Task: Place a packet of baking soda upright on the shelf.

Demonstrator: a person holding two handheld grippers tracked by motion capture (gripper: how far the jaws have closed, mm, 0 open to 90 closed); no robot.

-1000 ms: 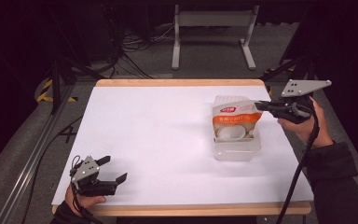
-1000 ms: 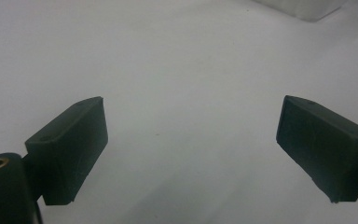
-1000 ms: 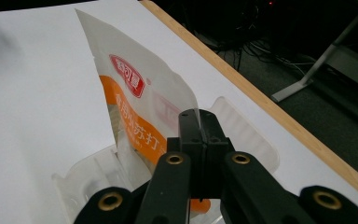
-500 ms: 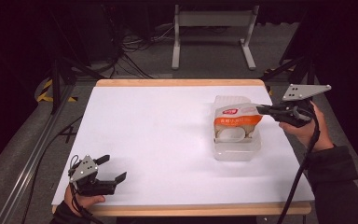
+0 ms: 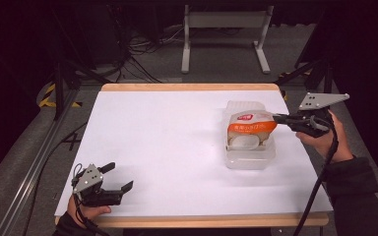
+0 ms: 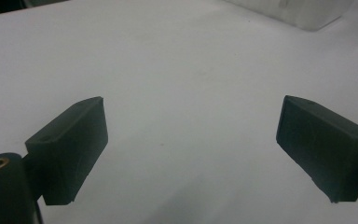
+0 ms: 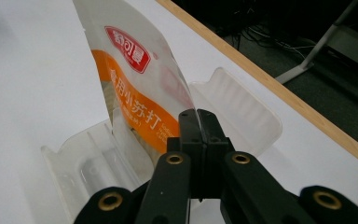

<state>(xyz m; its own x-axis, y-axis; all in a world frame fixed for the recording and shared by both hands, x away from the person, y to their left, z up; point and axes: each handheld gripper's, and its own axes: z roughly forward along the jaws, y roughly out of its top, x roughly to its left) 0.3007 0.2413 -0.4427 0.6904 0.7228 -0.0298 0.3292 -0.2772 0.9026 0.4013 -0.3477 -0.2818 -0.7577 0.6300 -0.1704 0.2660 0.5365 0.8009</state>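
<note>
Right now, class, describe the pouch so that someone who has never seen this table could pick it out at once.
Go to the right side of the white table, to the clear plastic container. Standing in it is the pouch, its edge pinched by the right gripper. Its orange band and red logo set it apart.

Support: white table (image 5: 177,147) with a pale wood edge band | Resting on it: one clear plastic container (image 5: 250,153), toward the table's right side, nearer its far edge than its near edge | Container's lid hinged open toward the far edge
</note>
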